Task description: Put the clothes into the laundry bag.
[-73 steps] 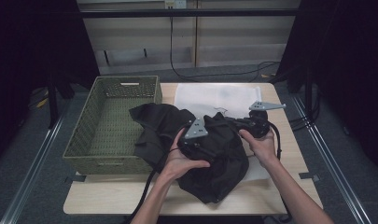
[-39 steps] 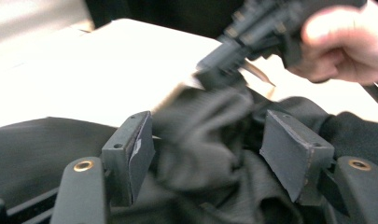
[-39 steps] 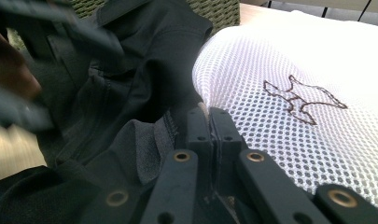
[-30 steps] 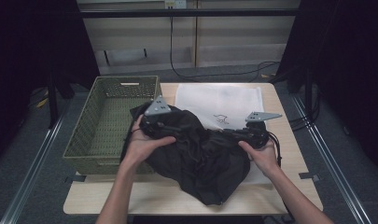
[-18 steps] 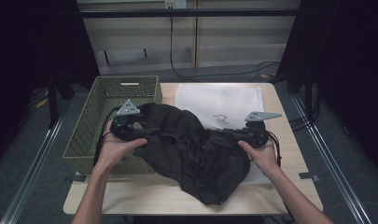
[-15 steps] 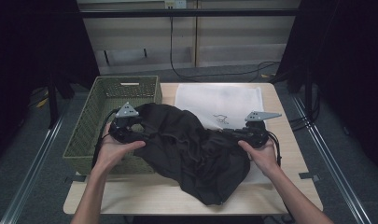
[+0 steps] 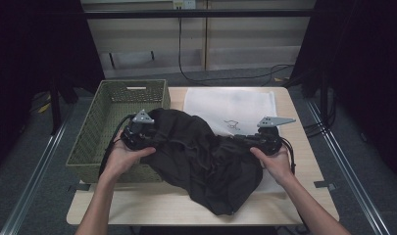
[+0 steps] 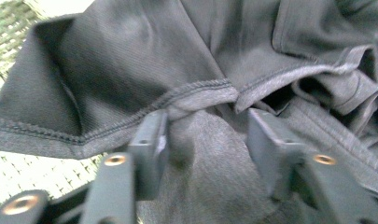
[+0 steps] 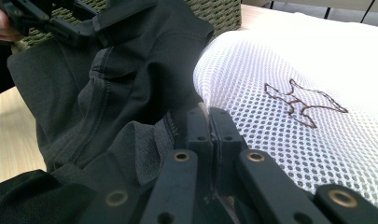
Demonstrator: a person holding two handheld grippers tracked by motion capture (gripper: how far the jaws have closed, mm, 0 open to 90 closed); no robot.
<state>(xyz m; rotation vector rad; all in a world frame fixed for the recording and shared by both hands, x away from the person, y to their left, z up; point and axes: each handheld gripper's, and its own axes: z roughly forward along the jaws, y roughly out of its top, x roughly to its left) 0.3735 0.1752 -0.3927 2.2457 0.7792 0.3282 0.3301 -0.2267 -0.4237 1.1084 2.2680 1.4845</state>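
Now, nearest you, your 2 forearms come up from the table's point(image 7: 137, 208) front edge, and the garment point(image 7: 206, 156) lies between them in a dark heap that hangs toward that edge. Its left end drapes onto the basket point(image 7: 95, 129) rim, its right end sits on the mesh bag point(image 7: 235, 105).

Your right gripper point(image 7: 242, 139) is clamped tight on a fold of cloth at the garment's right end; in the right gripper view point(image 9: 209, 122) the 2 jaws stand pressed together with fabric pinched at their tips. Keep that pinch as the anchor.

Your left gripper point(image 7: 146, 133) sits at the garment's left end, over the basket's near corner. Its jaws have just been closing, but in the left gripper view point(image 8: 205, 135) they stand apart, with a bunched hem between them and a gap beside the right jaw, so no grip yet. Before you close, I'd push the tips deeper so the stitched hem lies fully between the pads, not just the loose bunch below it. Take 1 layer's edge if you can; a thick wad may slip when you pull.

As it lies, the garment's long axis runs left to right across the table, from gripper to gripper. Which end is the waist or collar I cannot tell.

Beyond, the bag lies flat toward the far edge.
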